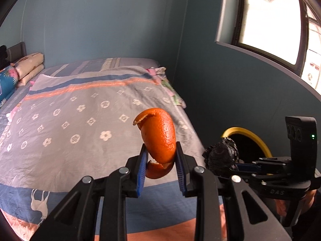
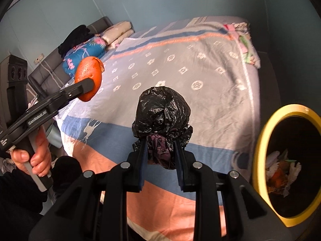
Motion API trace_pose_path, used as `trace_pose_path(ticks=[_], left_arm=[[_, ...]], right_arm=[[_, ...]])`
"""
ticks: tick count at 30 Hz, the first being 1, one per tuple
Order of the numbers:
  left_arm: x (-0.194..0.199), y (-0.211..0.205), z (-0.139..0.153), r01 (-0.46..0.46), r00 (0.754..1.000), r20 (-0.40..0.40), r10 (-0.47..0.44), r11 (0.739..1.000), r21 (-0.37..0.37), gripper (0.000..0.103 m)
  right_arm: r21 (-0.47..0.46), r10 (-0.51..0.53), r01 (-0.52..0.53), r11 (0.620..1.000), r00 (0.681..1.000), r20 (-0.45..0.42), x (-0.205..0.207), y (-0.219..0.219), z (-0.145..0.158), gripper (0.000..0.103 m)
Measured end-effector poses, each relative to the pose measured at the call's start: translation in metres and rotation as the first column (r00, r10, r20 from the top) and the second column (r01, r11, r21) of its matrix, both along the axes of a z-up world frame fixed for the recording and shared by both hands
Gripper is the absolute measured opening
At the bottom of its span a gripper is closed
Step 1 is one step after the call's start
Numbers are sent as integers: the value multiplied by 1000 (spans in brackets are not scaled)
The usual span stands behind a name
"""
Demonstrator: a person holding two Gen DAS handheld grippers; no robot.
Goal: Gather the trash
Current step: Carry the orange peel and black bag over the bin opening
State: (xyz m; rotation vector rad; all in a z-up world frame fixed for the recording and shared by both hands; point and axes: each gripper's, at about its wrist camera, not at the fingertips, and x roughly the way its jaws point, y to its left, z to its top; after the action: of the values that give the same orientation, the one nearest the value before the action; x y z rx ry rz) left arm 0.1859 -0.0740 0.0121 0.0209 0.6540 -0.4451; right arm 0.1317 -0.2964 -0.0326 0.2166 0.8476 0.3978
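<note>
Pinching peel (image 1: 158,138) in left gripper (image 1: 160,160) and bag (image 2: 162,116) in right gripper (image 2: 161,152), clear of bed (image 2: 180,70), near half-filled bin (image 2: 262,140); dropping both left.

We're in a bedroom of a home here. A wide bed (image 1: 84,120) fills the room, spread with a grey cover patterned with flowers and crossed by blue and orange stripes. Folded quilts (image 1: 30,66) and a blue floral pillow (image 2: 86,54) are stacked at the padded grey headboard (image 2: 52,70). Teal walls (image 1: 104,20) all round, a bright window (image 1: 270,26) above a deep sill on the right, and a yellow-rimmed bin (image 2: 260,146) stands right beside the bed.
</note>
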Motion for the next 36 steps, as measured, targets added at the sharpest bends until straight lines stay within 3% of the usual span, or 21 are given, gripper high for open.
trace_pose_path(ticks=[9, 18, 27, 31, 36], left_arm=[[-21, -60, 21, 73, 993, 93, -77, 996, 42, 25], [-30, -125, 28, 158, 975, 148, -168, 985, 74, 25], [-25, -186, 16, 239, 959, 141, -247, 968, 73, 25], [-7, -213, 0, 274, 956, 94, -277, 961, 42, 25], [8, -245, -23, 304, 951, 48, -305, 952, 14, 25]], right_arm=[[7, -123, 123, 992, 989, 77, -18, -55, 14, 24], [17, -294, 294, 956, 950, 109, -35, -122, 16, 24], [24, -424, 424, 905, 898, 114, -53, -180, 10, 24], [30, -493, 492, 870, 866, 82, -54, -210, 1, 24], [27, -522, 521, 853, 851, 58, -47, -229, -12, 24]])
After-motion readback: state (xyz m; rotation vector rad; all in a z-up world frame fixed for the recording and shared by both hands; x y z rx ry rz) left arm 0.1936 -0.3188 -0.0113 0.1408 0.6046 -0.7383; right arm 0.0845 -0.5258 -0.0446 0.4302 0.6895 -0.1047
